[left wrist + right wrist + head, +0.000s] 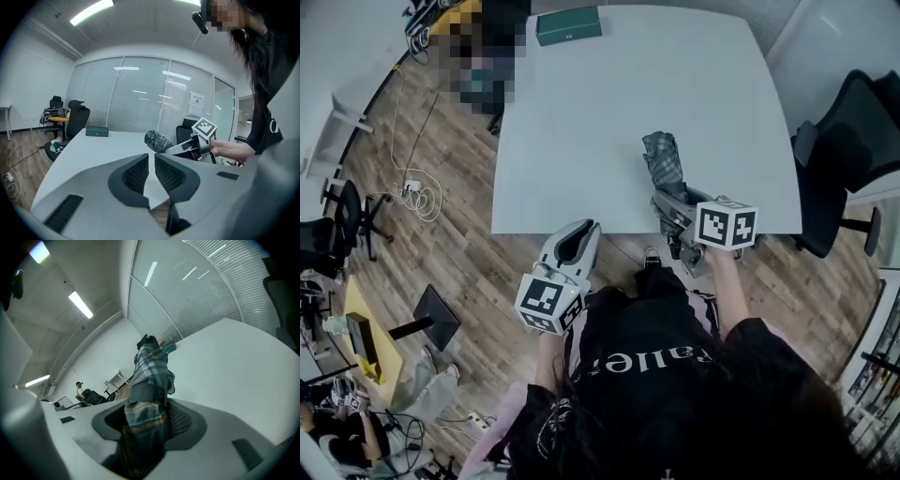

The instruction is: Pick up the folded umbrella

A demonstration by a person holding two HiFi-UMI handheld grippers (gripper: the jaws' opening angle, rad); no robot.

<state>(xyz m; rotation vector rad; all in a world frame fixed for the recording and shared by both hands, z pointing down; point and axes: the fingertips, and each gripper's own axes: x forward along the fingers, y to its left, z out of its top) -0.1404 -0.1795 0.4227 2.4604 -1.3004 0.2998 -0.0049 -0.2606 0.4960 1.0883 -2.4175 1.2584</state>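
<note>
- Both jaws of the right gripper point(673, 214) point(148, 416) point(190, 146), a grey hand-held tool topped by a cube of black-and-white square markers, are clamping the folded umbrella point(664, 161) point(150, 371) point(157, 140). It is a compact bundle of grey plaid fabric with thin yellow lines. The ribbed black pads are pressing on it from both sides, just below the dark strap point(143, 397) that is wrapping round it.
- Folded umbrella: it is sitting in those jaws over the near-right part of the large white rectangular table point(609, 103). Its free end is pointing away from the person and tilting upward. In the left gripper view it is appearing clear of the tabletop.
- Left gripper point(579, 240) point(151, 171), the matching grey tool: it is hovering at the table's near edge, to the left of the right gripper and well apart from the umbrella. Its jaws are standing all but together, leaving only a thin slit and holding nothing.
- Dark green rectangular box point(568, 25) point(97, 132): it is lying flat at the table's far end, well apart from both grippers.
- Black office chair point(839, 155): it is standing at the table's right side.
- Brown wood-plank floor point(441, 253): it is surrounding the table, and a white cable point(420, 192) is lying looped on it at the left.
- Person in a black top point(656, 375): holding one gripper in each hand.
</note>
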